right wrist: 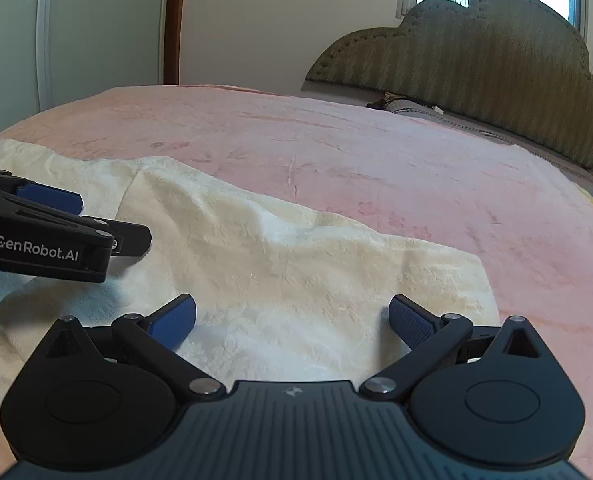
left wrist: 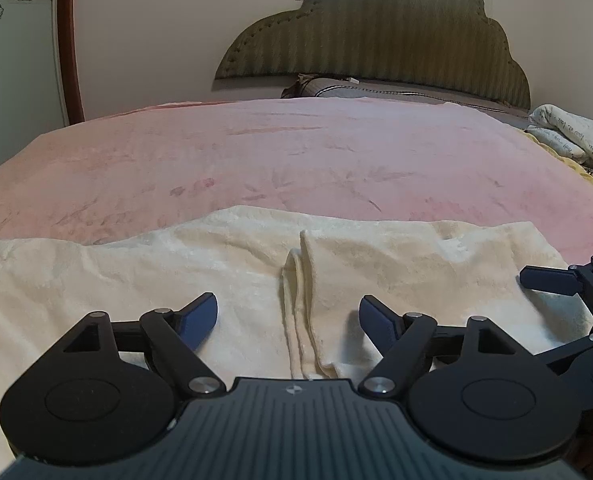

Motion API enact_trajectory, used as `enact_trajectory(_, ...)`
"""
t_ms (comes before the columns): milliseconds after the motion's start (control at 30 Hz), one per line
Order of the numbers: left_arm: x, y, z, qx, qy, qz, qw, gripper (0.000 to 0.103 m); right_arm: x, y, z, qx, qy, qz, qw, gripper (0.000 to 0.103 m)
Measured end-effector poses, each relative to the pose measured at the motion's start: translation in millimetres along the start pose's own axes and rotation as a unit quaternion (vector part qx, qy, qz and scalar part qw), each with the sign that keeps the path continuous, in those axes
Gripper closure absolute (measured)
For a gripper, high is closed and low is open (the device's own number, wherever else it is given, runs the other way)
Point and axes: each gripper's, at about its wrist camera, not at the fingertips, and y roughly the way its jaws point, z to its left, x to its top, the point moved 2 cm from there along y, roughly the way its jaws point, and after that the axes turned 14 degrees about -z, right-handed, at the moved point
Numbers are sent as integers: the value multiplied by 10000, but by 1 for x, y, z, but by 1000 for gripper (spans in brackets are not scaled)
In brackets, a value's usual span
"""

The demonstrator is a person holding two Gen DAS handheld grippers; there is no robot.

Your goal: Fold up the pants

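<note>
Cream fleece pants point(left wrist: 224, 264) lie spread across the near edge of a bed covered by a pink blanket point(left wrist: 296, 152), with a folded edge running toward the camera between the two legs of fabric. The left gripper point(left wrist: 288, 322) hovers low over that fold, its jaws spread wide with nothing between them; the right gripper point(right wrist: 292, 320) sits just beside it over the right-hand panel, jaws likewise spread and holding nothing. The pants' far hem ends well short of the green padded headboard point(left wrist: 376, 40), leaving a broad stretch of bare blanket beyond the fabric. A rolled patterned cloth point(left wrist: 568, 136) rests at the bed's right edge, well apart from the pants.
</note>
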Motion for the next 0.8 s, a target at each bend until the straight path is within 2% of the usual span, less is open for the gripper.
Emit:
enact_trajectory(167,7,-4,-7,-99,42,-71,9999,21,1,0,-3,33,79,17,10000,0)
enact_trajectory(233,13,-10,-11,-445,-81,-230,9987,21,1,0,-3,25,57,15,10000,0)
enact_trajectory(300,20,-17,-15,-970,-203,-371,9944,21,1,-3,-4,5,113,75,9999,0)
enact_trajectory(400,25,-10,-26,-1365,-237,-205,9901,21,0,-17,-6,-178,223,51,9996,0)
enact_trajectory(500,18,18,-33,-1148,-218,191,9930,24,-4,-29,-9,-390,64,72,9992,0)
enact_trajectory(567,11,38,-34,-1009,-231,394,9938,27,-7,-30,-9,-360,14,148,9992,0)
enact_trajectory(633,9,42,-34,-936,-182,339,9949,27,-12,-28,-10,-323,99,109,9994,0)
enact_trajectory(733,15,24,-28,-867,-82,94,9962,24,-13,-27,-13,-279,193,146,9993,0)
enact_trajectory(800,17,9,-17,-667,20,-50,9978,20,-10,-30,-14,-308,223,179,9991,0)
